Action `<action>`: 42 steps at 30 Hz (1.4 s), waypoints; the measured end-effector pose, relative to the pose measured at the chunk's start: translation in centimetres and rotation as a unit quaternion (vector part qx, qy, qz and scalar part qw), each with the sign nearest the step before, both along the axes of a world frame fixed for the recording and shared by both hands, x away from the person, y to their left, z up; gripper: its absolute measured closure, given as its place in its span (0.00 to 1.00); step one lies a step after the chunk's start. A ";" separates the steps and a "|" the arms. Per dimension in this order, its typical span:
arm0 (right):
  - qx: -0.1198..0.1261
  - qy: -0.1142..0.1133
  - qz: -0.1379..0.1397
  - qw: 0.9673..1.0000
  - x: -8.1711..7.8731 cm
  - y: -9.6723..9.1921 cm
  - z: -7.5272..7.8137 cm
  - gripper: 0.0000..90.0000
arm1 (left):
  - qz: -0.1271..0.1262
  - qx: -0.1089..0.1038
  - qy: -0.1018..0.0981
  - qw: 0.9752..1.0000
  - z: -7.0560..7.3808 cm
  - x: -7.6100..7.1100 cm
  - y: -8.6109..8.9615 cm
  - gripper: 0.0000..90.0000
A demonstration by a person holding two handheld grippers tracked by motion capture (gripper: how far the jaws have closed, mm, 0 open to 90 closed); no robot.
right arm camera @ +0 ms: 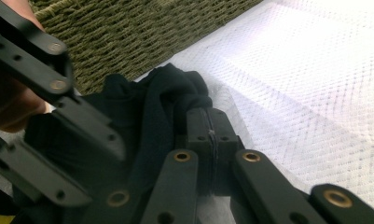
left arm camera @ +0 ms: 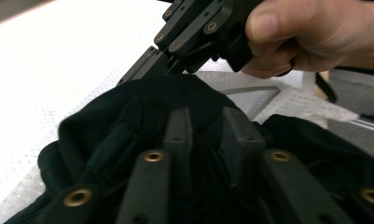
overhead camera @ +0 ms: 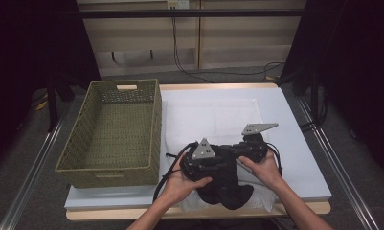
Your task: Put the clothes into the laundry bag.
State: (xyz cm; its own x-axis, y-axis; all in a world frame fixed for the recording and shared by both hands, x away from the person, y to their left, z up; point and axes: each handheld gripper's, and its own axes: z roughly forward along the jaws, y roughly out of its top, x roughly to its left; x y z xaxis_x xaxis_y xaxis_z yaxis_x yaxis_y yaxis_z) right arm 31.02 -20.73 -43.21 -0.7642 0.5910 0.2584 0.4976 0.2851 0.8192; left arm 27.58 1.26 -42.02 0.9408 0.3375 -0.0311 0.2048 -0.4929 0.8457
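We have the black garment point(overhead camera: 228, 184) bunched near us on the surface, right gripper point(right arm camera: 208, 122) clenched on its fabric, left gripper point(left arm camera: 208, 122) released, woven basket point(overhead camera: 114, 134) unfilled.

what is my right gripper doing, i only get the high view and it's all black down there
Observer: In the right gripper view the right gripper has its jaws shut, and a fold of the cloth looks pinched at their tips.
Operator: ok and the left one, is it gripping too
Observer: No. In the left gripper view the left gripper has its jaws apart. The cloth lies in the gap, and the pads are not pressing on it.
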 end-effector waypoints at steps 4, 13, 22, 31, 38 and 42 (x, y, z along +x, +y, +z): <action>-0.003 0.000 -0.001 1.000 -0.1 0.1 -0.1 1.00 | -0.001 0.006 0.016 1.000 -0.8 0.3 -0.1 0.77; -0.005 -0.005 0.002 1.000 -0.2 0.3 0.2 1.00 | -0.005 0.031 0.019 0.999 -1.8 0.1 -0.7 0.77; 0.017 -0.025 0.004 1.000 -0.7 -0.2 1.8 1.00 | -0.014 0.055 0.021 0.998 -3.3 -0.7 -2.0 0.77; 0.016 -0.018 0.003 1.000 -0.4 -0.2 1.2 1.00 | -0.028 0.049 0.034 0.998 -2.0 -1.3 -1.7 0.50; 0.016 -0.018 -0.002 1.000 -0.3 -0.5 1.2 1.00 | -0.028 0.034 0.029 0.999 -0.9 -1.5 -0.4 0.44; 0.016 -0.018 -0.001 1.000 -0.3 -0.5 1.2 1.00 | -0.016 -0.001 0.023 1.000 0.3 -1.1 1.5 0.44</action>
